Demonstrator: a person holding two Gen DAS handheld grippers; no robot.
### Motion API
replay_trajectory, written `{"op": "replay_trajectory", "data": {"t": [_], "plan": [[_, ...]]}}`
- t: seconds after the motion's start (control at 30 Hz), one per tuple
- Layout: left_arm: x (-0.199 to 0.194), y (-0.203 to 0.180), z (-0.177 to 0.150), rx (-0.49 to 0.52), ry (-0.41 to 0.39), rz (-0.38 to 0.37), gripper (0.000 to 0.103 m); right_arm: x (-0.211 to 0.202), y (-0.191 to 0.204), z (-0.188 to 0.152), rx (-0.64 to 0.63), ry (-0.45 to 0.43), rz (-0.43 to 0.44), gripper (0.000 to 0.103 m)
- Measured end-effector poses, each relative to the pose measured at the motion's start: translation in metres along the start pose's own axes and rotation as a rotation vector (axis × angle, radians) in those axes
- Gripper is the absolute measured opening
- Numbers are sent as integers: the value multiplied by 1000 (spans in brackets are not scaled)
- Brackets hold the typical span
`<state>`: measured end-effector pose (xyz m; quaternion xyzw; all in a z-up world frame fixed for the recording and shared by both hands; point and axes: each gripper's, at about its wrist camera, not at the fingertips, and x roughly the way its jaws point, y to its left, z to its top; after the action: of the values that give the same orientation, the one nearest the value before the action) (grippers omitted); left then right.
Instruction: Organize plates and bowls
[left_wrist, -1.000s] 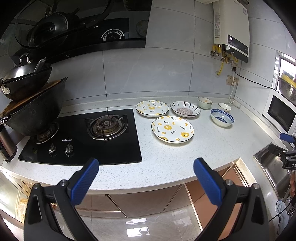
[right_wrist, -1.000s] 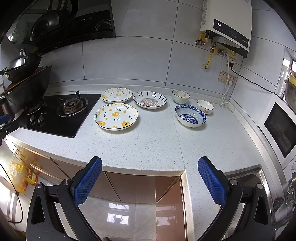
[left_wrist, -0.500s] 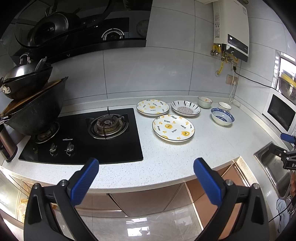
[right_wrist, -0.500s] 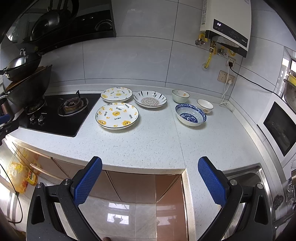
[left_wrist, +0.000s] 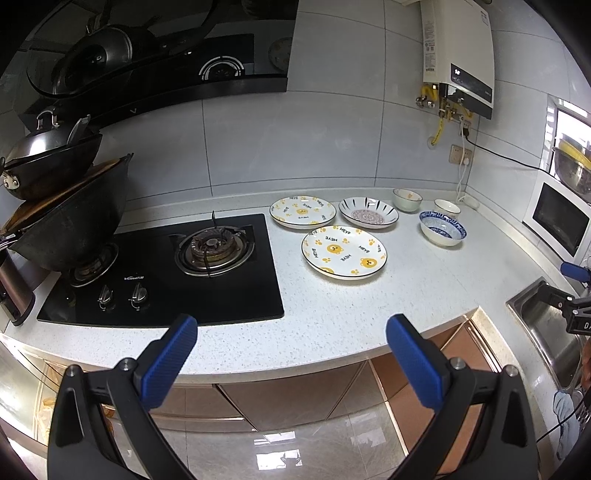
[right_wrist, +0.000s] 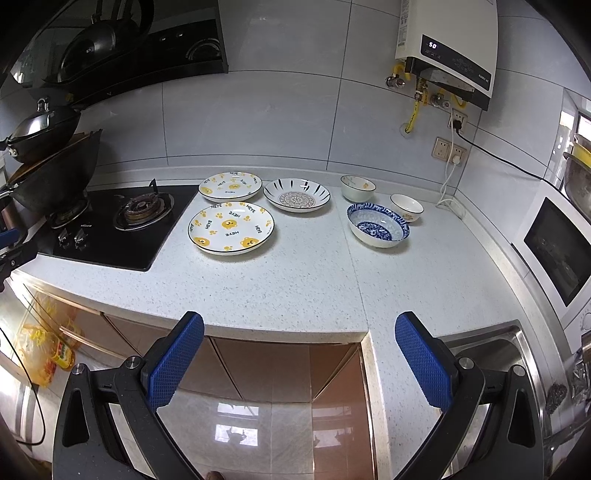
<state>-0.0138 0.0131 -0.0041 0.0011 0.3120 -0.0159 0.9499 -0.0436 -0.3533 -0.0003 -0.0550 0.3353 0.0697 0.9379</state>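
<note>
Plates (right_wrist: 231, 228) and bowls (right_wrist: 377, 226) sit spread across the bench (right_wrist: 295, 288), mid-frame. My left claw (left_wrist: 291, 345) and right claw (right_wrist: 299, 349) hang wide apart, empty, off its front edge. I'd pinch a rim, lifting level before stacking.
</note>
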Motion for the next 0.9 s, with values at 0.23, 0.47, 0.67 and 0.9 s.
{"op": "replay_trajectory", "data": {"t": [0.23,0.47,0.67,0.9], "plan": [[0,0,2,1,-6,-7,103,-2,-1,1,5,-4,-3,102],[-8,14,6,-7,-41,-24,103,-11,12,14,2,-41,-11,102],[-9,26,10,-12,-64,-28,103,-8,28,24,-6,-66,6,102],[10,35,17,-36,-43,-16,103,20,37,41,-38,-66,47,102]]}}
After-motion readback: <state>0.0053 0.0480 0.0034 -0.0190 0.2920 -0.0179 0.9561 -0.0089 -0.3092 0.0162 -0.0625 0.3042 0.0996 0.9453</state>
